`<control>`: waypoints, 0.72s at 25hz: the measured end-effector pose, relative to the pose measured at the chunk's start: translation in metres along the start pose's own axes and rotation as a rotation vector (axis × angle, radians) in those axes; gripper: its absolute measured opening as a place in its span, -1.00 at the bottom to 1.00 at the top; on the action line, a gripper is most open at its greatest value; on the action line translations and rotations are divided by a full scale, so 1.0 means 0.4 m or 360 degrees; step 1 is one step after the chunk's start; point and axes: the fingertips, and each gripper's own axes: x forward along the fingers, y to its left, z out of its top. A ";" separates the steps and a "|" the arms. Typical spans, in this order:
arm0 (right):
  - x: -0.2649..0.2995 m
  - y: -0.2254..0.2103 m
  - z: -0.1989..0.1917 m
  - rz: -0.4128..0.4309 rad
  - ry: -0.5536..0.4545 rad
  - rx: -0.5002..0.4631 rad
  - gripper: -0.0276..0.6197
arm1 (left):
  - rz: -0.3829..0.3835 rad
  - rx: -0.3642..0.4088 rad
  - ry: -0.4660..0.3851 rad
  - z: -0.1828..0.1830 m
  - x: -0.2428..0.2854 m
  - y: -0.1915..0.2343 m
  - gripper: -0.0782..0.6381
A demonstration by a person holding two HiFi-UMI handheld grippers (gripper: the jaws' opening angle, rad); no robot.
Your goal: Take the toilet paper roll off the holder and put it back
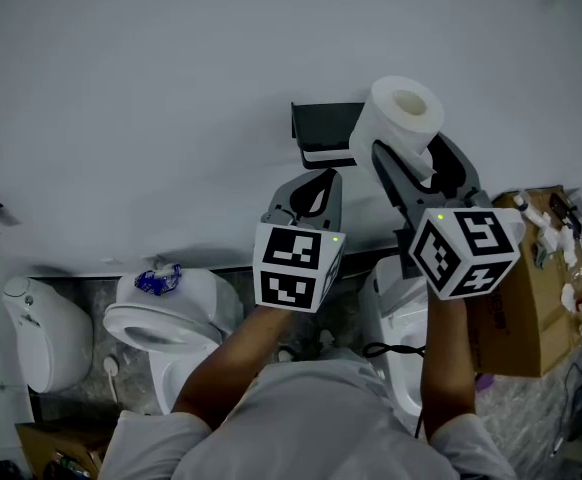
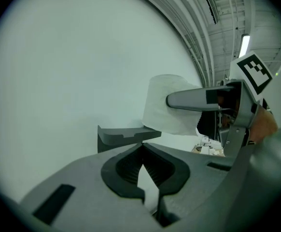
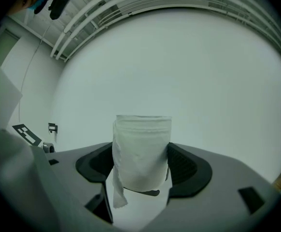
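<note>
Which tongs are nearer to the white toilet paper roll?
Right. The right tongs are shut on the white toilet paper roll; the left tongs, shut and empty, are lower-left of it, apart.

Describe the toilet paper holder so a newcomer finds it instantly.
Start at the white wall above the toilets. Up on it juts the holder, a dark grey bracket. It is bare, flat and angular, unlike the round white roll that the right gripper grips beside it.

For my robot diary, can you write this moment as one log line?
right gripper: shut on toilet paper roll | toilet paper roll: off holder | left gripper: shut, empty
</note>
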 end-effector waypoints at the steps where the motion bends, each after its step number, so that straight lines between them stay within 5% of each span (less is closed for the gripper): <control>1: 0.006 -0.004 0.005 0.0002 -0.0004 -0.0007 0.12 | 0.0007 0.0003 -0.0005 0.001 0.003 0.002 -0.77; 18: 0.132 -0.045 0.014 0.0069 0.0018 -0.0100 0.12 | 0.0067 -0.0006 0.0000 0.008 0.041 0.004 -0.77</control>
